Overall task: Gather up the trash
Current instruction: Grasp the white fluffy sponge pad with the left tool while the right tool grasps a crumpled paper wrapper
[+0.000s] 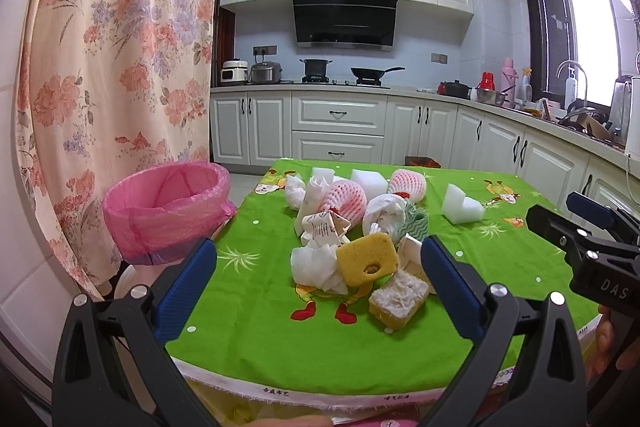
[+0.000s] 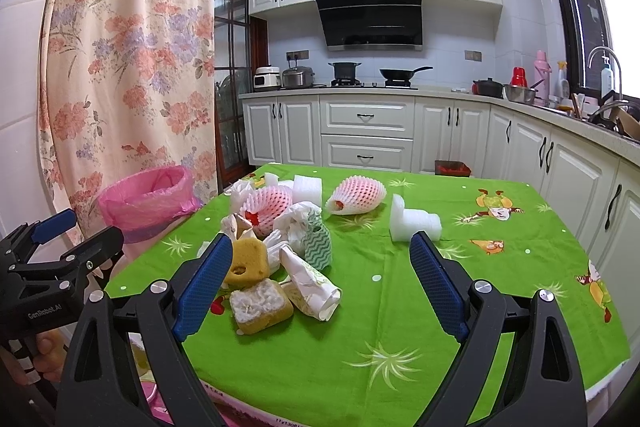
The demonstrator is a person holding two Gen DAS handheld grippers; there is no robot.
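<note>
A pile of trash lies on the green tablecloth: a yellow sponge, a torn sponge block, crumpled white paper, pink foam fruit nets, white foam pieces and a green wavy cloth. A bin with a pink bag stands off the table's left edge. My left gripper is open above the near edge, facing the pile. My right gripper is open too, nothing between its fingers.
Behind the table runs a kitchen counter with pots, a stove and white cabinets, turning right toward a sink. A floral curtain hangs at the left beside the bin. A hand holds the other gripper at the frame edge.
</note>
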